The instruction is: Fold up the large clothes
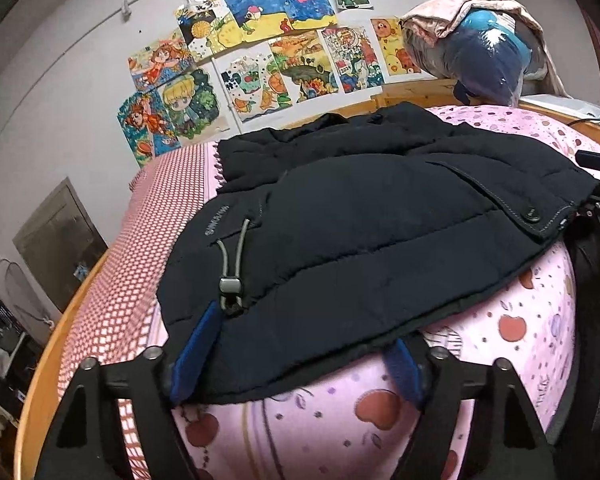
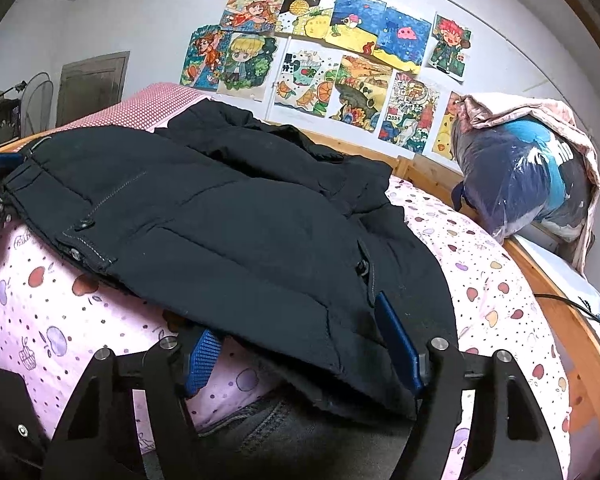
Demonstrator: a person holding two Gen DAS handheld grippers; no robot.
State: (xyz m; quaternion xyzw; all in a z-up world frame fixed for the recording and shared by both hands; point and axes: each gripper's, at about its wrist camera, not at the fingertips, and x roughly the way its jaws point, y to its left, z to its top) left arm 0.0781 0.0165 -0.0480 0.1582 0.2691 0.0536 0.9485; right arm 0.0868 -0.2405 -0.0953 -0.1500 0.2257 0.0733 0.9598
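A black padded jacket (image 1: 360, 216) lies spread on the pink apple-print sheet (image 1: 308, 420), collar toward the wall. A grey drawcord with a toggle (image 1: 231, 284) rests on its near left part. My left gripper (image 1: 304, 332) is open, with blue pads (image 1: 198, 352) wide apart on either side of the jacket's near hem. In the right wrist view, the same jacket (image 2: 236, 224) fills the middle. My right gripper (image 2: 296, 320) is open as well. One pad (image 2: 203, 356) sits under the hem and the other lies against the top of the cloth.
A red checked blanket (image 1: 140, 248) covers the bed's left side inside a wooden frame (image 2: 580, 344). A plastic-wrapped bundle (image 2: 520, 184) under a pink cloth sits at the far right. Drawings (image 2: 340, 60) cover the wall. Dark denim (image 2: 284, 424) lies at the near edge.
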